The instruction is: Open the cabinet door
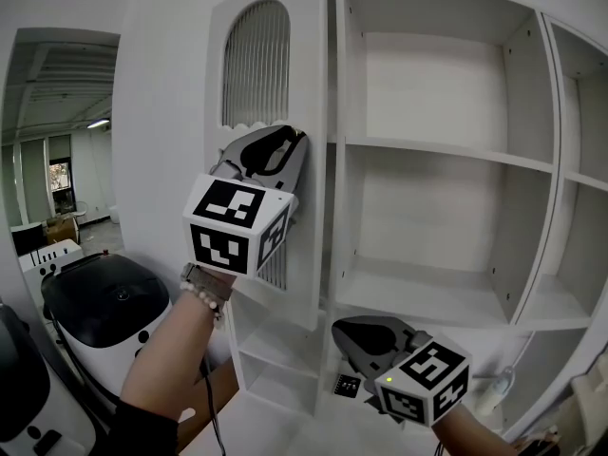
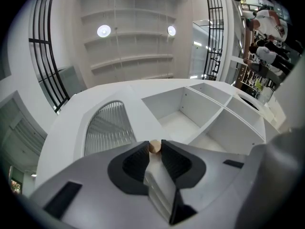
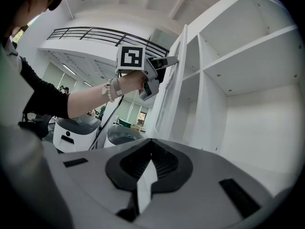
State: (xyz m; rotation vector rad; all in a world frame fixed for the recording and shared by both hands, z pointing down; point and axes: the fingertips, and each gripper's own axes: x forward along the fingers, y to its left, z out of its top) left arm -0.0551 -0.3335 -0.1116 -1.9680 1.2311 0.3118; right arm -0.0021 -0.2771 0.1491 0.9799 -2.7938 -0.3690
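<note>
The white cabinet door, with an arched slatted panel, stands swung out from the open shelves. My left gripper is at the door's free edge, shut on its small round wooden knob, which sits between the two dark pads. In the right gripper view the left gripper is seen against the door's edge. My right gripper hangs low in front of the bottom shelf, its jaws closed together with nothing between them.
A white machine with a black lid stands on the floor at the lower left, close to the door's swing. A small black tag lies on the low shelf. A cable hangs under my left arm.
</note>
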